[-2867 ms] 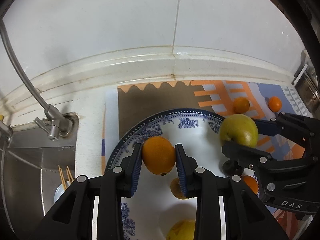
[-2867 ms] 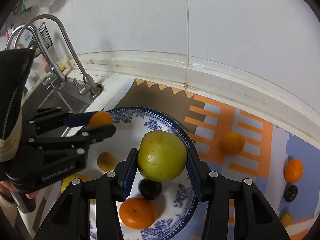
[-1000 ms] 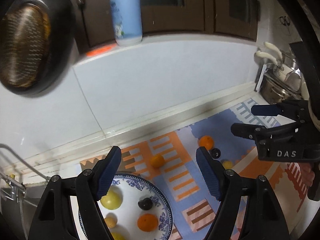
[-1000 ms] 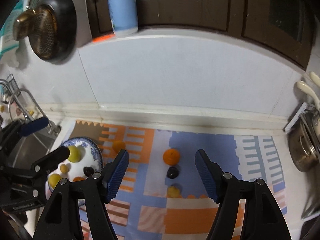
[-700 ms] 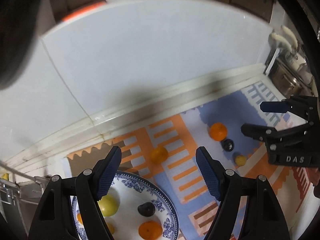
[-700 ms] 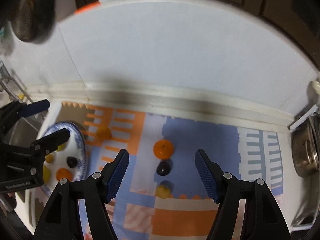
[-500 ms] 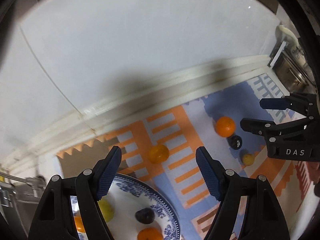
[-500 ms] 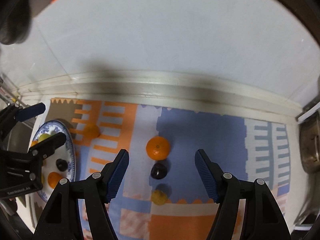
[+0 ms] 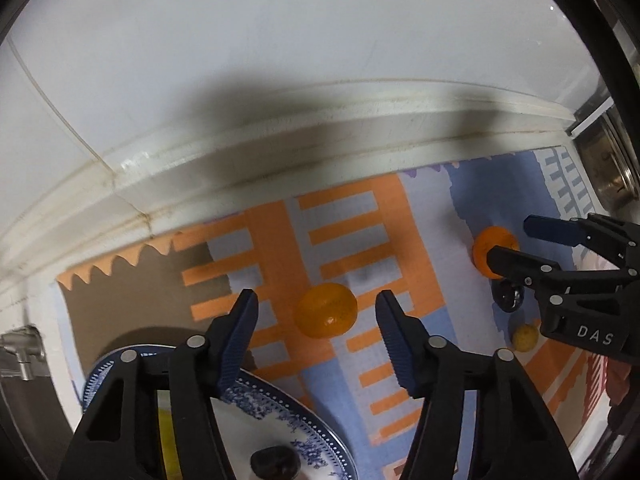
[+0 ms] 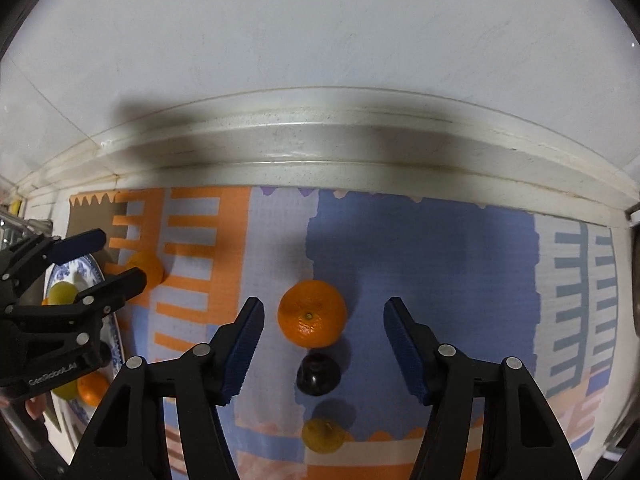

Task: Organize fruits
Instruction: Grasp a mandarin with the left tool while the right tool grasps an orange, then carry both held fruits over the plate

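My left gripper [image 9: 316, 312] is open and empty, its jaws on either side of a small orange [image 9: 326, 310] lying on the patterned mat. The blue-and-white plate [image 9: 288, 400] sits just below, holding a dark plum [image 9: 275, 462] and a yellow fruit [image 9: 163, 440]. My right gripper [image 10: 323, 320] is open and empty above a tangerine [image 10: 312, 313]. A dark plum [image 10: 318, 373] and a small yellow fruit [image 10: 323, 434] lie just in front of it. The right gripper also shows in the left wrist view [image 9: 516, 244].
The patterned mat [image 10: 420, 248] covers the counter up to a white wall ledge [image 10: 320, 152]. A sink fitting [image 9: 20, 354] is at far left. A steel pot [image 9: 612, 164] stands at far right. The plate with fruit also shows in the right wrist view [image 10: 116, 336].
Both grippers have come down closer to the mat. The left one now frames the small orange and the right one frames the tangerine. Both stay open.
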{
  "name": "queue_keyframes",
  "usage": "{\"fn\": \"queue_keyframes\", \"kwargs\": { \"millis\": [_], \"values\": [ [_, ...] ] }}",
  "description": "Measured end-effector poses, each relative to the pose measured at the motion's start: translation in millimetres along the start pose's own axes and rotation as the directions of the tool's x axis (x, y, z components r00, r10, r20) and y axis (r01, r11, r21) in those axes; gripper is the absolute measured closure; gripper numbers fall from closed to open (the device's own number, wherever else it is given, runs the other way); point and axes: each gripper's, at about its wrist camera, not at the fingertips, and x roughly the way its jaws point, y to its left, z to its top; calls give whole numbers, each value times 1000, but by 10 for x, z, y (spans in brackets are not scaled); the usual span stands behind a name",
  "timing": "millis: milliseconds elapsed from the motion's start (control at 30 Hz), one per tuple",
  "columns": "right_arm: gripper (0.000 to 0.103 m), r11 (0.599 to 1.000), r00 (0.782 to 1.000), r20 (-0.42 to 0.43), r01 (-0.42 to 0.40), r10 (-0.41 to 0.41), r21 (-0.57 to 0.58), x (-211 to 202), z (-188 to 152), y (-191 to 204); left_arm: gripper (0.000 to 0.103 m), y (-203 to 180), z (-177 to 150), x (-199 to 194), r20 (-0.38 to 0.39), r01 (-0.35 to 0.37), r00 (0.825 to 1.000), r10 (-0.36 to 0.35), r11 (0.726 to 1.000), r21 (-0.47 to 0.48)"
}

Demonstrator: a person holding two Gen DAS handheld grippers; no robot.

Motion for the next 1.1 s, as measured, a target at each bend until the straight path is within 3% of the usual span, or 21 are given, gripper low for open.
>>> {"fn": "queue_keyframes", "kwargs": {
  "millis": [167, 367, 533, 667, 1100],
  "values": [
    [47, 1000, 1000, -19, -9, 9, -5, 102, 7, 57, 61, 19, -39, 96, -13, 35, 999, -36, 999, -15],
    [52, 1000, 1000, -30, -8, 8, -7, 204, 5, 90, 68, -29, -41, 181, -22, 39, 999, -39, 999, -9],
    [61, 1000, 999, -31, -5, 5, -3, 252, -17, 92, 68, -88, -17, 211, -19, 36, 999, -36, 999, -2],
    [61, 1000, 1000, -14, -11, 10, -16, 239, -31, 114, 68, -183, -15, 207, -7, 34, 999, -33, 999, 17],
    [61, 995, 994, 82, -60, 66, -81, -232, -283, 328, 69, -249, -170, -379, 110, 47, 993, -52, 998, 48]
  ]
}}
